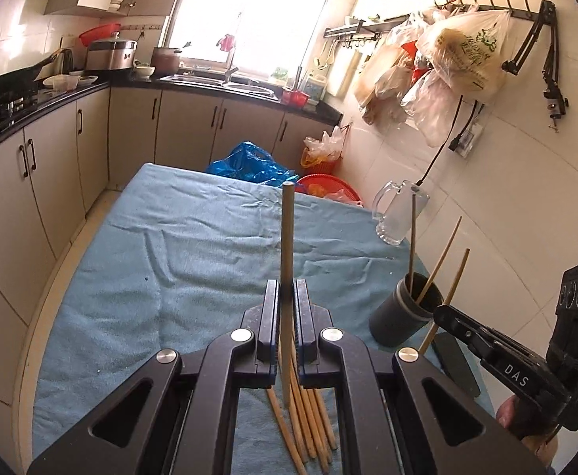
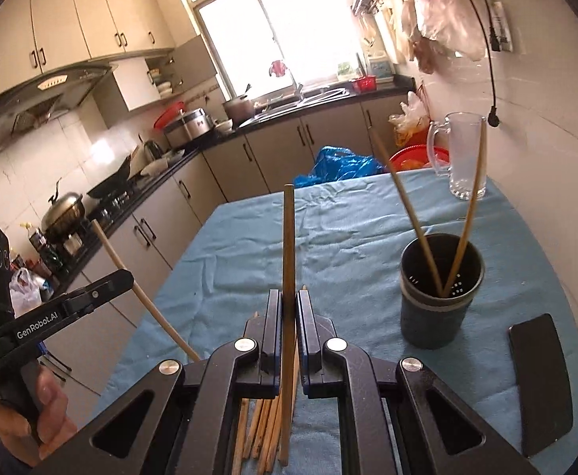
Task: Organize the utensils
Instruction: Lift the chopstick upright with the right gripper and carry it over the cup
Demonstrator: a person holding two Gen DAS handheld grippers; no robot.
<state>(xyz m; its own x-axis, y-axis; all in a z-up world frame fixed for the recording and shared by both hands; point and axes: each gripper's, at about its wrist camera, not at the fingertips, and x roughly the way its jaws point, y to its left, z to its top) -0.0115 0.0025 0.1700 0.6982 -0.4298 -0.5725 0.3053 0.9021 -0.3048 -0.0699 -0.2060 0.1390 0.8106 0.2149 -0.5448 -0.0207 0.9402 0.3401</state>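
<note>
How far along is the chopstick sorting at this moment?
Done: two wooden chopsticks stand in the dark round holder cup. In hand: the left gripper and the right gripper are each shut on one chopstick. Left: a pile of loose chopsticks on the blue tablecloth.

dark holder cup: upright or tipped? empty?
Upright, not empty. The dark holder cup stands on the blue cloth, mouth up, with two chopsticks leaning inside.

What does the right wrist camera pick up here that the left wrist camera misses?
Right wrist only: a flat black slab lying on the blue cloth, a range hood, and the inside of the dark holder.
Left wrist only: a wall rack of plastic bags.
Both: each gripper, left and right, shut on one chopstick; loose chopsticks; glass mug.
</note>
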